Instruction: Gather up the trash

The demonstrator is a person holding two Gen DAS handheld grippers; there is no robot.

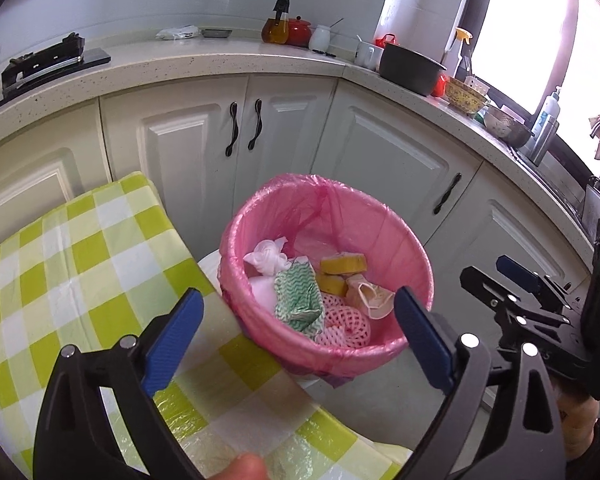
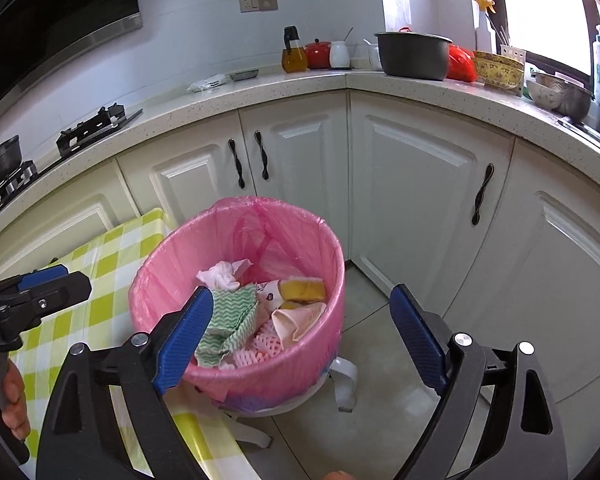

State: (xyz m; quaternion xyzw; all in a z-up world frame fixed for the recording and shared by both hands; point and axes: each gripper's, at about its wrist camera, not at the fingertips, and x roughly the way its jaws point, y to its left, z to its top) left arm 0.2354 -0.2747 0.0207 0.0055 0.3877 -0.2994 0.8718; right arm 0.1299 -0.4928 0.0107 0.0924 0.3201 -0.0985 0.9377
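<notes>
A bin lined with a pink bag (image 1: 260, 216) (image 2: 156, 276) stands on the floor against the corner of the table. Inside lie a white tissue wad (image 1: 265, 260), a green wavy cloth (image 1: 300, 300) (image 2: 228, 320), yellow sponges (image 1: 343, 264) (image 2: 302, 289), a beige scrap (image 2: 296, 320) and pink foam netting (image 1: 346, 326). My left gripper (image 1: 298, 300) hovers above the bin's near rim, open and holding nothing. My right gripper (image 2: 300, 296) is also open and bare, over the bin's right side. Each gripper shows at the edge of the other's view.
A green-checked tablecloth (image 1: 60, 264) covers the table left of the bin. White cabinets (image 2: 420, 184) and a speckled counter (image 1: 220, 60) wrap the corner behind, carrying a dark pot (image 2: 414, 56), bowls, bottles and a gas hob (image 2: 92, 126). Tiled floor (image 2: 380, 420) lies to the right.
</notes>
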